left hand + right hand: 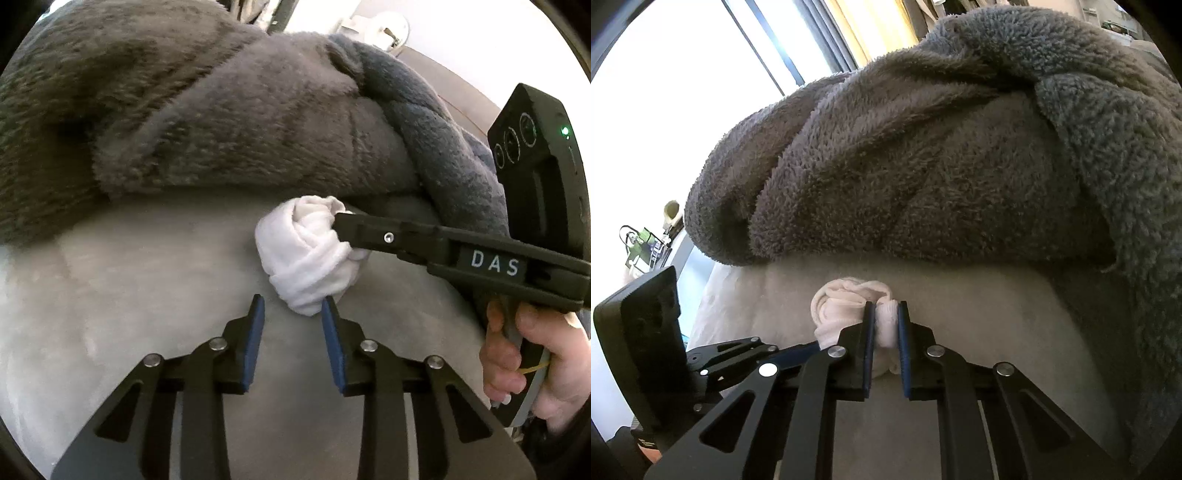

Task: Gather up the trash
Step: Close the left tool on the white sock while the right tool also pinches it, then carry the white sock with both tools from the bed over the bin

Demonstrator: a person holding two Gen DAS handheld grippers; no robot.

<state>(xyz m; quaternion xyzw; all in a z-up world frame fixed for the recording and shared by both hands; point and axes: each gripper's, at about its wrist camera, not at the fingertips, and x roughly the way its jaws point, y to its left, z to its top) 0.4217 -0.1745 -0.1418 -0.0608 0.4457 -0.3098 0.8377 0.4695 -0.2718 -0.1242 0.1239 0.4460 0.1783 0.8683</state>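
Right wrist view: right gripper [886, 308] clamps one white wad [846, 314] (one grey blanket [923, 166] behind); left gripper [291, 304] part-open, empty.

Pale soft bed surface [129, 295], white balled-up cloth [306, 254] just ahead of the claws, grey fleece blanket [221, 129] heaped beyond
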